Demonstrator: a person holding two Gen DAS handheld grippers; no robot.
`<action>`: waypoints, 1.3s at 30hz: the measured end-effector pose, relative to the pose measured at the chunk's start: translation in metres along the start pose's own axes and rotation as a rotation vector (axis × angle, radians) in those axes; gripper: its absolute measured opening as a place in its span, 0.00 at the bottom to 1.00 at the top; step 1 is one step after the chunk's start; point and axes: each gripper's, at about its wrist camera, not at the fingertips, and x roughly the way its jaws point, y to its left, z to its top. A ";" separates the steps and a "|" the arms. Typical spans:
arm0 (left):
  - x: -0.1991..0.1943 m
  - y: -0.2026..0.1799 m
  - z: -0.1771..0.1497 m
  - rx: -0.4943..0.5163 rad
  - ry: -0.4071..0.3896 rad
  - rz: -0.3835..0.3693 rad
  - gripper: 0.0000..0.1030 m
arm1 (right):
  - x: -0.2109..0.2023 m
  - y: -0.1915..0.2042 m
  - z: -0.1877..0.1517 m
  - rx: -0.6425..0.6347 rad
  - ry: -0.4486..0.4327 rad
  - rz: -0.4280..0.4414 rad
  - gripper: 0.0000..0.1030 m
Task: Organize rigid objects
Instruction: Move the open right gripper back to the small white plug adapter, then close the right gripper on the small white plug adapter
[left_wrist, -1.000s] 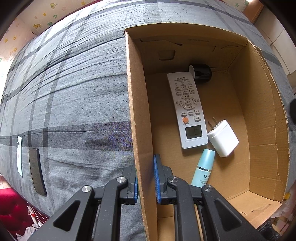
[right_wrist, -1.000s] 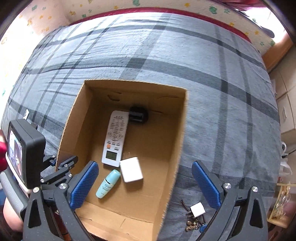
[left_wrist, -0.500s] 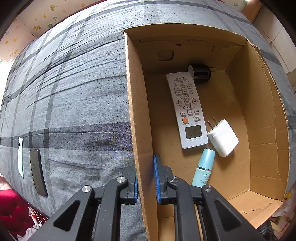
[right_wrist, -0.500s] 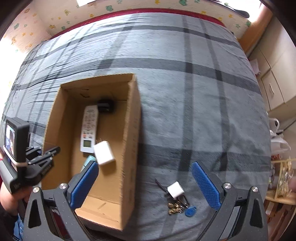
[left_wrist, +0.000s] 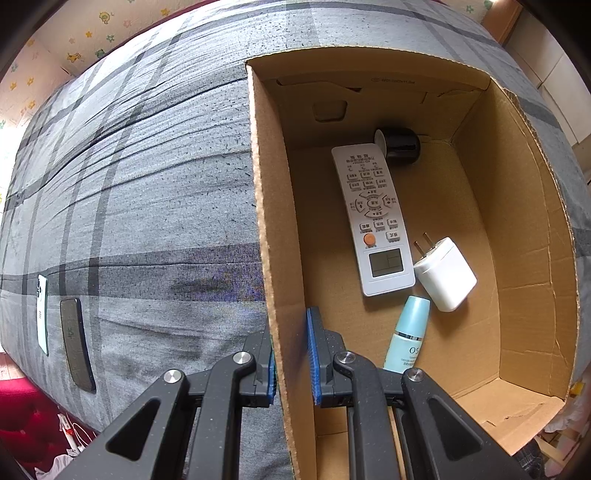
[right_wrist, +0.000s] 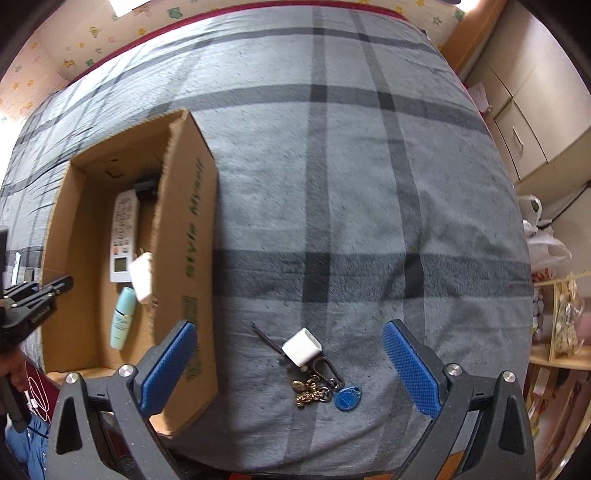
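2 wrist fisheyes look steeply down on a plaid bedspread (right_wrist: 332, 166). The left view sits close over the cardboard box (left_wrist: 535, 258), at its left wall. The right view looks from higher and further right. Both share the box interior, including the remote (left_wrist: 373, 218) (right_wrist: 123, 236).
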 end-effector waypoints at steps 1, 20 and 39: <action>0.000 0.000 0.000 -0.001 0.001 0.000 0.14 | 0.004 -0.002 -0.002 0.002 0.005 -0.002 1.00; 0.000 -0.001 0.001 0.001 -0.002 0.006 0.14 | 0.083 -0.021 -0.028 0.035 0.133 0.006 1.00; -0.001 0.000 0.000 -0.003 -0.001 0.010 0.14 | 0.122 -0.025 -0.029 0.067 0.226 0.061 0.40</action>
